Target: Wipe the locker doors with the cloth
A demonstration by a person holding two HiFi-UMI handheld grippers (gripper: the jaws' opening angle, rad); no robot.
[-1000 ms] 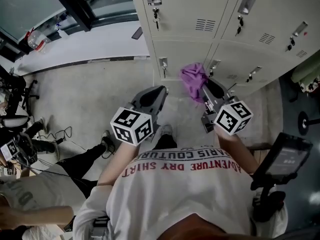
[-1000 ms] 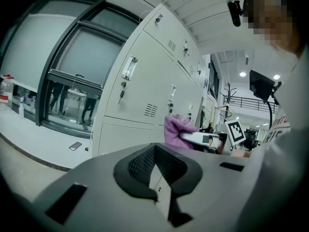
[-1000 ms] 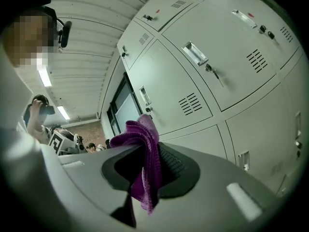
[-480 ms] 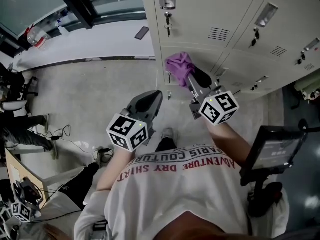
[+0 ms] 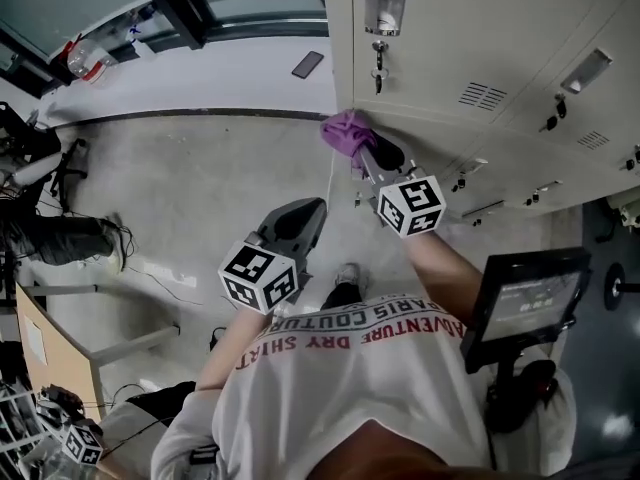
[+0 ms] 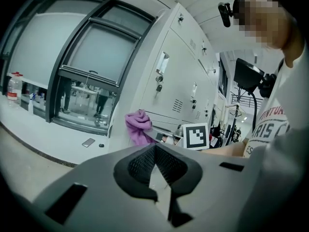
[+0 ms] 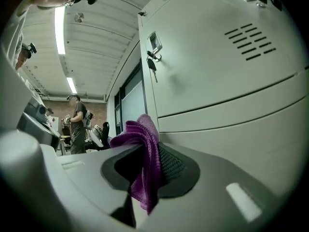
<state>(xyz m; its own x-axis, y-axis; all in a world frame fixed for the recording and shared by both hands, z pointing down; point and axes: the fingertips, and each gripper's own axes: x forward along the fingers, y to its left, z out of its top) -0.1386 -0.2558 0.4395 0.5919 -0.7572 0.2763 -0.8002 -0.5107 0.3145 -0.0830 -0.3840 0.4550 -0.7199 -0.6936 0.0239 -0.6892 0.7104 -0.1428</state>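
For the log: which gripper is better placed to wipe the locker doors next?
Right. The right gripper is shut on the cloth, right by a locker door. The left gripper is shut on nothing and hangs back from the lockers.

The white shirt (image 5: 350,368) at 6 o'clock in the head view has red words, upside down to us: "ARIS COUTURE" on one line, cut off where the arm starts, & "ADVENTURE DRY SHIRT" on the line next to it. In the left gripper view the same shirt (image 6: 277,129) shows at 3 o'clock, but only bits like "RIS" can be read there. The cube (image 5: 260,276) on the left gripper (image 5: 305,208) & the cube (image 5: 411,205) on the right gripper (image 5: 365,148) have black & white square signs, w/ no letters or nos. on them.
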